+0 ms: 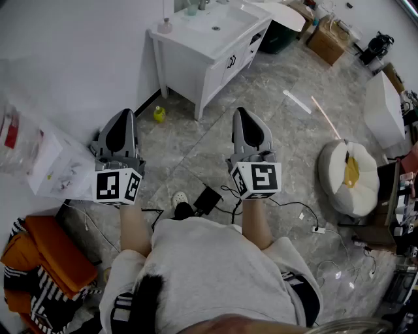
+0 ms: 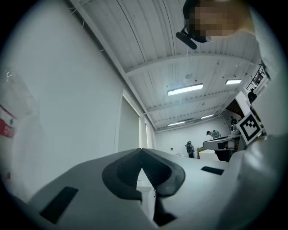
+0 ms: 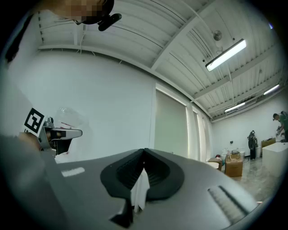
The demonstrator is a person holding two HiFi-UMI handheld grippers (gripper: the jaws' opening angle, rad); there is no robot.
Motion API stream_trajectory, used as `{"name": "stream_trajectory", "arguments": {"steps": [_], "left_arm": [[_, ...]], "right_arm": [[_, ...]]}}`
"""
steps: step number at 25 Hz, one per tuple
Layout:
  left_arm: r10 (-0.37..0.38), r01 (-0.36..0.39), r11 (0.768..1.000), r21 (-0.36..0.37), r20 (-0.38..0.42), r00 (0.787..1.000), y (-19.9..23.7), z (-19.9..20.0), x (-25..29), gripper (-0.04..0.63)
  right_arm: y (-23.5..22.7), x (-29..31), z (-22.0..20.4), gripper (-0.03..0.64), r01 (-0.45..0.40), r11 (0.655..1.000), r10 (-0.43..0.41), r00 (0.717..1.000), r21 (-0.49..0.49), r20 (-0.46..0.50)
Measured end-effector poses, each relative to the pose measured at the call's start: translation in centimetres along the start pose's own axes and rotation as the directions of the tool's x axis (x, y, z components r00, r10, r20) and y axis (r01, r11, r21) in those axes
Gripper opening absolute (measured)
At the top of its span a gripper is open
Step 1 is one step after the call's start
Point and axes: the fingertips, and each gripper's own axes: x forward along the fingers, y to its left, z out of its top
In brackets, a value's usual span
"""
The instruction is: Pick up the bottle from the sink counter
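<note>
The white sink cabinet (image 1: 196, 62) stands far ahead against the wall. A small pale bottle (image 1: 165, 26) sits on its counter's left corner, and a greenish container (image 1: 191, 8) stands further back by the tap. Both grippers are held at waist height, well short of the cabinet, and point toward it. My left gripper (image 1: 124, 113) has its jaws together with nothing between them, as the left gripper view shows at the left gripper (image 2: 141, 151). My right gripper (image 1: 240, 111) is likewise shut and empty, as seen at the right gripper (image 3: 144, 151).
A yellow-green bottle (image 1: 159, 115) lies on the floor by the cabinet's leg. Cables and a black adapter (image 1: 208, 199) trail near the person's feet. A white cushion (image 1: 348, 175) and a white box (image 1: 385, 107) are at the right, and a plastic-covered box (image 1: 46, 160) at the left.
</note>
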Motion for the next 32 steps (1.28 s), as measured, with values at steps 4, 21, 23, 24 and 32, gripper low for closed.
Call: {"name": "stream_trajectory", "arguments": {"steps": [4,21,23,24,32], "left_arm": [[-0.008,0.008,1.000,0.006,-0.001,1.000,0.7,-0.1,1.1,0.008],[-0.030,0.029,0.999,0.026,0.042,0.999,5.7,-1.3,6.9,0.008],[-0.036,0.035,0.999,0.020,0.050,0.998,6.5,-1.4,7.5,0.008],[-0.040,0.039,0.999,0.019,0.051,0.998,6.8,-1.5,7.7,0.008],[-0.052,0.051,0.999,0.018,0.033,0.998,9.8,-2.3,8.8,0.008]], "right_arm": [[-0.1,1.4,-0.2,0.011,0.003,1.000,-0.003,1.000,-0.001,-0.002],[0.6,9.2,-1.7,0.011,0.002,1.000,-0.003,1.000,0.029,0.023],[1.1,10.1,-2.0,0.011,0.002,1.000,-0.002,1.000,0.029,0.024],[1.3,10.6,-2.1,0.011,0.003,1.000,-0.004,1.000,0.029,0.025],[3.5,13.3,-2.2,0.011,0.008,1.000,-0.009,1.000,0.005,0.023]]}}
